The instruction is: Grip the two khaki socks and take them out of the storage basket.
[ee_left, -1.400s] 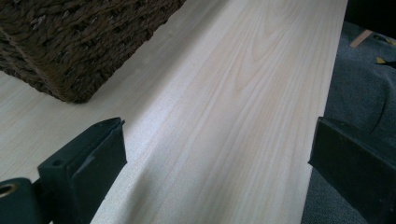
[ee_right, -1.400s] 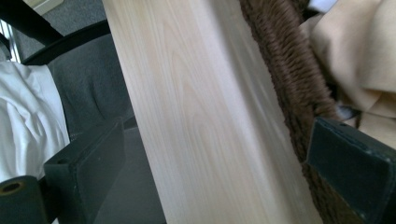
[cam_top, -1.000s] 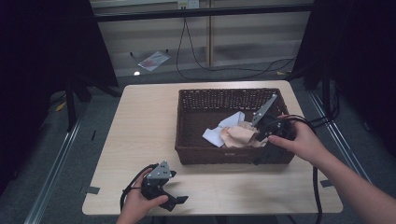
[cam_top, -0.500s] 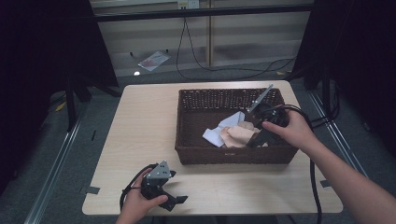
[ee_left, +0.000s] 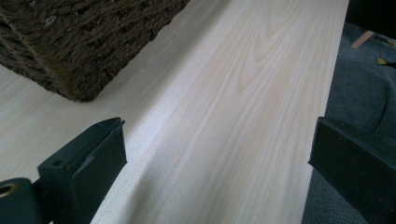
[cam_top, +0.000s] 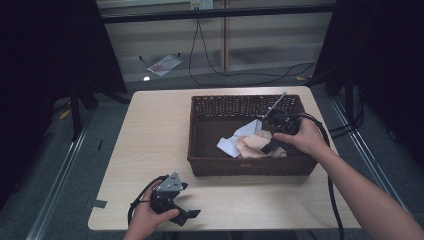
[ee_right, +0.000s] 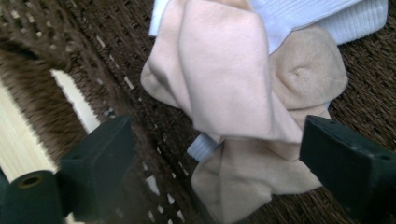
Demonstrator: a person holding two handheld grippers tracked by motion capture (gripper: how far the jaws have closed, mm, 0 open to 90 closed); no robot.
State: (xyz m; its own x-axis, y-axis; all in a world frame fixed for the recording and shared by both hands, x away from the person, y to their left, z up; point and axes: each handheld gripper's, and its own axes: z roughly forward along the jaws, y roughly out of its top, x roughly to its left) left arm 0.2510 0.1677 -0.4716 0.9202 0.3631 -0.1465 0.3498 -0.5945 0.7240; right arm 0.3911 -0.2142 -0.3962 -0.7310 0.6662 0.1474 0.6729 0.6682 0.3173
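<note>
Two soft fabric pieces are lying bunched in the wicker basket [cam_top: 200,150]: beige socks [ee_right: 229,93] over a white ribbed cloth [ee_right: 317,16]. They are looking light and limp, so pinching a raised beige fold is seeming best. The right hand-held gripper [ee_right: 210,172] has just been closing slightly, its jaws apart and straddling the socks. Left of the basket, the left hand-held gripper [cam_top: 187,215] is resting open on the tabletop [cam_top: 150,130]. The basket's near wall is crowding the reach.

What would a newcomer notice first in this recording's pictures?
The dark wicker basket on the right half of the pale wooden table stands out, with beige and white cloths heaped inside. The right hand-held gripper hangs over that heap, jaws apart and just closing a little, while the left hand-held gripper sits open near the table's front edge.
</note>
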